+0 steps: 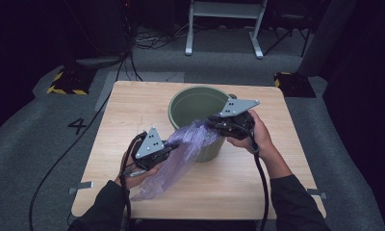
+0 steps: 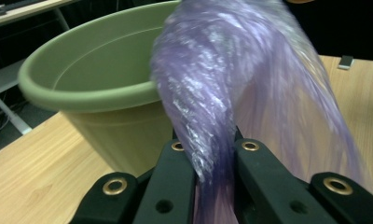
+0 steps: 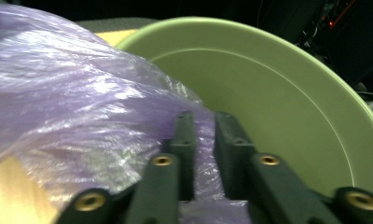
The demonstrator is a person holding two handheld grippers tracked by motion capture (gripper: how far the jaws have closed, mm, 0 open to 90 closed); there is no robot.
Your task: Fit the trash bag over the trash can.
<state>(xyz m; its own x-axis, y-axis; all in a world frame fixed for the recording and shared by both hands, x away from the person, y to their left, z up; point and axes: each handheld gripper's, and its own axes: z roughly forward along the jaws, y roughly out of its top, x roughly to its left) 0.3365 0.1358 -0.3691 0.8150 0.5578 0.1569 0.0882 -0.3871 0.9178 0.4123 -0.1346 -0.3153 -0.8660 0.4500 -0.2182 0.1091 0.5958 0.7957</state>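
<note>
Both grippers, left gripper point(image 2: 211, 154) and right gripper point(image 3: 204, 133), are closed on the thin purple bag point(image 1: 181, 154); light, soft, slippery film is best held at its edge by the green bucket point(image 1: 181, 103).

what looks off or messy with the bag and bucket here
Nothing is spilled or damaged. The purple bag is bunched and twisted rather than spread open: one end is pulled over the green bucket's near rim, the rest trails onto the table. Both grippers, left and right, pinch it.
</note>
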